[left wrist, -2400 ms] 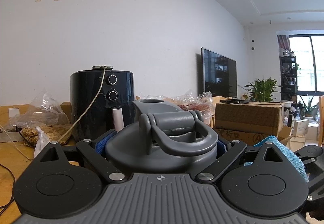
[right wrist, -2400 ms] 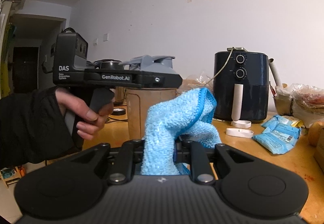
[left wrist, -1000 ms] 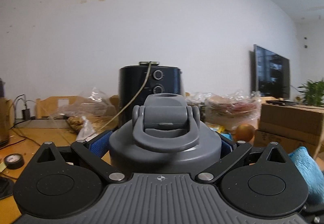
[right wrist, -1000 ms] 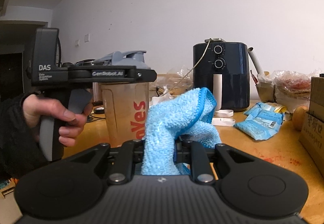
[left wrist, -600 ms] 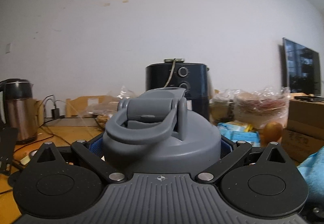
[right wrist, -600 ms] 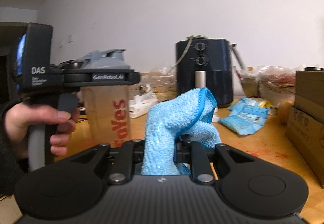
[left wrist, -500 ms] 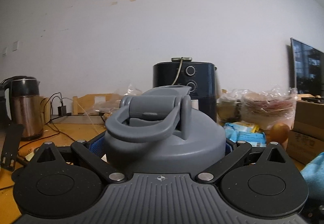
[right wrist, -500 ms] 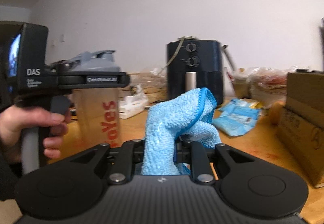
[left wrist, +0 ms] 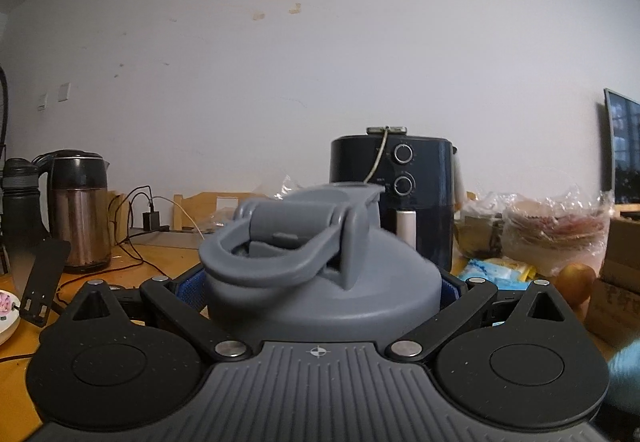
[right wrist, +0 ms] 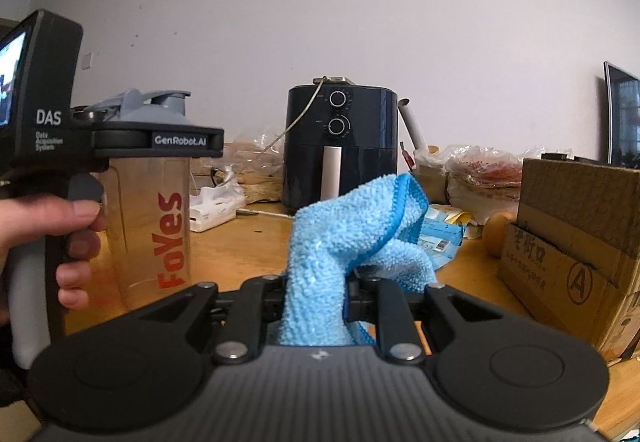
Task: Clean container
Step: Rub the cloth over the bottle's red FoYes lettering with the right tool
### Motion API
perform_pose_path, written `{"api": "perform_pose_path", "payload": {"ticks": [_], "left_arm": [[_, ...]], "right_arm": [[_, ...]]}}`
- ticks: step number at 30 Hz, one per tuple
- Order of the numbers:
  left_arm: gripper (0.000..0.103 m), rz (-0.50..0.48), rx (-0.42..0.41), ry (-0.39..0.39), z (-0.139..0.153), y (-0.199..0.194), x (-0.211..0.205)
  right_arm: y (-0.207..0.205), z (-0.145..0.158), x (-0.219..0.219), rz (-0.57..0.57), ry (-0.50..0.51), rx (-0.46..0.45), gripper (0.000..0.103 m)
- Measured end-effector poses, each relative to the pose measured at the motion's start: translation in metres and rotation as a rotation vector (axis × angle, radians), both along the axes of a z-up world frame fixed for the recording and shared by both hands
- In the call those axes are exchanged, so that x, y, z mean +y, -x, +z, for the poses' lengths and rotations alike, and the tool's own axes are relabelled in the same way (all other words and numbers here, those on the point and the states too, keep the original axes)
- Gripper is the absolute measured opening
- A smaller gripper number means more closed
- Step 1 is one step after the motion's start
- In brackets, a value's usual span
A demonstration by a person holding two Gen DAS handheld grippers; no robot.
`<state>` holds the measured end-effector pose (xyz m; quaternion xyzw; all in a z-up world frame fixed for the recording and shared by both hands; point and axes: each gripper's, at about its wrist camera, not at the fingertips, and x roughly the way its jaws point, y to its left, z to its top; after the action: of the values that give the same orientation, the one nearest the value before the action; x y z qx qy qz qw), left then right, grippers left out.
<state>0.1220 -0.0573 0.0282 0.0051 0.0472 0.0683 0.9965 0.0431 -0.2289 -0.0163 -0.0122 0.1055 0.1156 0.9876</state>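
Between the left gripper's (left wrist: 320,284) fingers sits the grey lid (left wrist: 320,262) of a clear shaker bottle (right wrist: 150,218), clamped at the neck and held upright above the wooden table (right wrist: 248,242); red lettering runs up the bottle's side. A hand (right wrist: 48,242) wraps the grip below. Pinched between the right gripper's (right wrist: 316,296) nearly closed fingers is a blue cloth (right wrist: 352,242), bunched and standing up past the fingertips, apart from the bottle off to their left. Beyond both fingertips, a black air fryer (right wrist: 340,146) stands against the wall, a cardboard box (right wrist: 580,250) to its right.
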Motion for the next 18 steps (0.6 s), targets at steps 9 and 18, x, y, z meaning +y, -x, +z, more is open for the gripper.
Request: {"api": "perform_pose_path", "payload": {"ticks": [9,18], "left_arm": [[0.103,0.024,0.009,-0.002,0.0034,-0.0028,-0.0041],[0.102,0.032,0.014,-0.009,0.0054,-0.0006,-0.0049]], "right_arm": [[-0.0006,-0.0008,0.0008,0.018,0.0,-0.002,0.015],[0.0001,-0.0015,0.0021,0.022,0.005,-0.004,0.015]]}}
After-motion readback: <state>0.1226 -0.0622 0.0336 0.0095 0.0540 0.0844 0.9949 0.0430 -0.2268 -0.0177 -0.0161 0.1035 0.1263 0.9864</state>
